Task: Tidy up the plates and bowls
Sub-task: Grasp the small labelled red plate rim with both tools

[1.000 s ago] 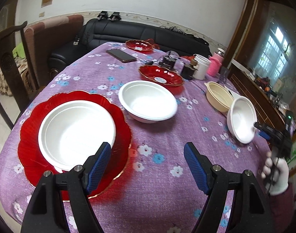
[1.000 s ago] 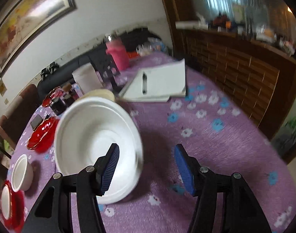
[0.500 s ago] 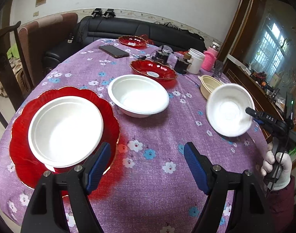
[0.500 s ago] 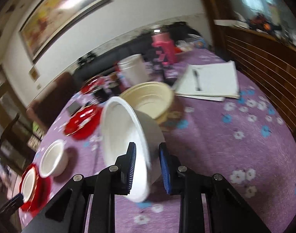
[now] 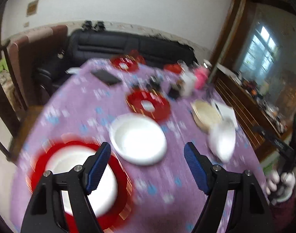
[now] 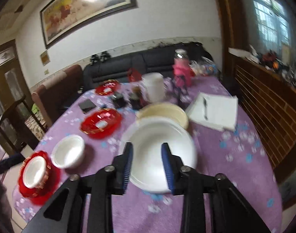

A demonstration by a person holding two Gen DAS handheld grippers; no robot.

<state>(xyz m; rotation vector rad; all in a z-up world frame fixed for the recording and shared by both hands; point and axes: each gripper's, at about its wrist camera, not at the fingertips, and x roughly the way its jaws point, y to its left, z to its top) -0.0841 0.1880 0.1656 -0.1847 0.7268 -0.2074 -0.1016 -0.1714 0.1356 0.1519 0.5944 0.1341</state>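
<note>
Between your right gripper's (image 6: 146,144) blue pads you see the wide bowl (image 6: 148,134). It lies mouth up on the purple cloth (image 6: 235,155) below and just beyond the tips. The jaws have just been opening, stand part-way apart, and press on nothing.

Only the left view shows that gripper from outside, at the table's right edge in your gloved hand (image 5: 280,182), apart from the wide bowl. That view is too smeared to say whether the bowl sits flat.

Your left gripper (image 5: 148,149) has just been opening too. Its jaws are wide apart with nothing between them, above bare cloth. Under its left finger sits the red plate (image 5: 41,165) with a small bowl (image 5: 80,167) on it. Just beyond the tips is the deep bowl (image 5: 138,138), beside the plate and not on it.

Farther out, the cream bowl (image 6: 163,112) touches or nearly touches the wide bowl's far rim. A red dish (image 6: 101,123) sits left of it.

The right view alone shows clearly the notebook (image 6: 213,112) with its pen, right of the cream bowl. Behind them stand a white cup (image 6: 153,87) and a pink bottle (image 6: 181,71). A second red dish (image 5: 124,64) and a phone (image 5: 106,76) lie near the far edge.
</note>
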